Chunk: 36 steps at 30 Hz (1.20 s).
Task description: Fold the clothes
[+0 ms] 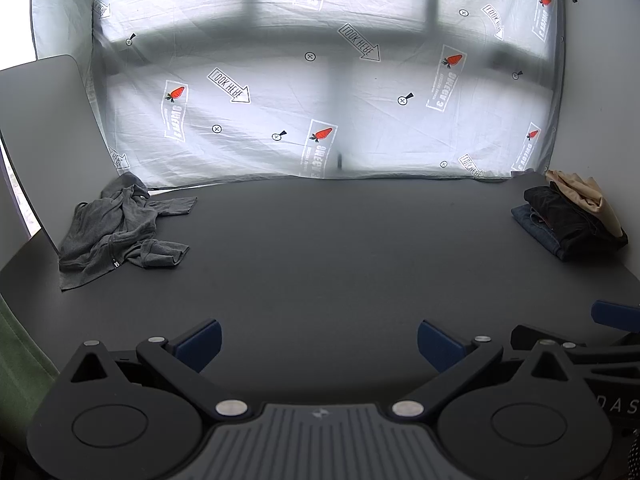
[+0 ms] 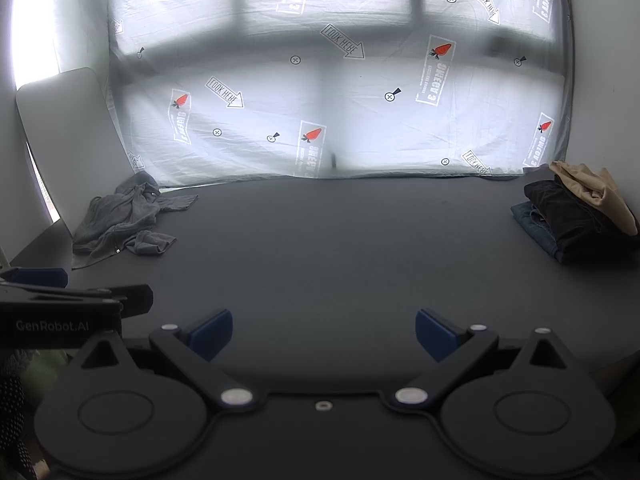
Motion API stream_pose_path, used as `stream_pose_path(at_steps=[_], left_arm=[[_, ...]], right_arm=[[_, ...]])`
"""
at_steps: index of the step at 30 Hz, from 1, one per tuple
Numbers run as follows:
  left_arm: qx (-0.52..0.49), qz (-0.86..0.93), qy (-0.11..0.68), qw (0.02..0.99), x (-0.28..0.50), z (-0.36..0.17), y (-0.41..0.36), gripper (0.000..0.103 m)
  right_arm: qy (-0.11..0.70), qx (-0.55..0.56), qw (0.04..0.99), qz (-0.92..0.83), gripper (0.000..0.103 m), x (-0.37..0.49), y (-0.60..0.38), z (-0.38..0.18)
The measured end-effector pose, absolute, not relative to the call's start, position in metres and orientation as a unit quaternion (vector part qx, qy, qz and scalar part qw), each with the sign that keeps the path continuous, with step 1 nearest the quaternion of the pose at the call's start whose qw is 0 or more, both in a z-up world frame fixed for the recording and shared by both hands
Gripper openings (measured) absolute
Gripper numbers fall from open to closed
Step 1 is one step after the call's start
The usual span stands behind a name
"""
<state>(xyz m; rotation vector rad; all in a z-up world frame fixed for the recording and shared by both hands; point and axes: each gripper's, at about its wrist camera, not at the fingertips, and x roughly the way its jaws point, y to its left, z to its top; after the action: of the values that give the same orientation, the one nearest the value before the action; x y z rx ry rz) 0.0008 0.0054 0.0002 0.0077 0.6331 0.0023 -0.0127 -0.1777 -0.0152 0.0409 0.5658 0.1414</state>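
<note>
A crumpled grey zip hoodie [image 1: 120, 232] lies at the far left of the dark table [image 1: 340, 248]; it also shows in the right wrist view [image 2: 124, 220]. A pile of folded clothes [image 1: 572, 216], blue jeans under black and tan pieces, sits at the far right, and shows in the right wrist view [image 2: 576, 212]. My left gripper [image 1: 319, 344] is open and empty over the table's near edge. My right gripper [image 2: 324, 334] is open and empty beside it. Both are far from the hoodie.
A white printed sheet [image 1: 320, 80] hangs behind the table. A grey panel [image 1: 44, 132] leans at the left behind the hoodie. The left gripper's body [image 2: 60, 312] shows at the left of the right wrist view. A white wall [image 1: 600, 80] is at the right.
</note>
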Motion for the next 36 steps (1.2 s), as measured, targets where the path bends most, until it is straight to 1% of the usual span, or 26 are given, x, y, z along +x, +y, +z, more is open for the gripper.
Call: stream_pose_path(at_steps=[36], left_arm=[[-0.002,0.002,0.318,0.948,0.0052,-0.0025,0.0063,0.103]], right_arm=[[0.281,0.02,0.957,0.075,0.099,-0.0092,-0.1767,-0.0154]])
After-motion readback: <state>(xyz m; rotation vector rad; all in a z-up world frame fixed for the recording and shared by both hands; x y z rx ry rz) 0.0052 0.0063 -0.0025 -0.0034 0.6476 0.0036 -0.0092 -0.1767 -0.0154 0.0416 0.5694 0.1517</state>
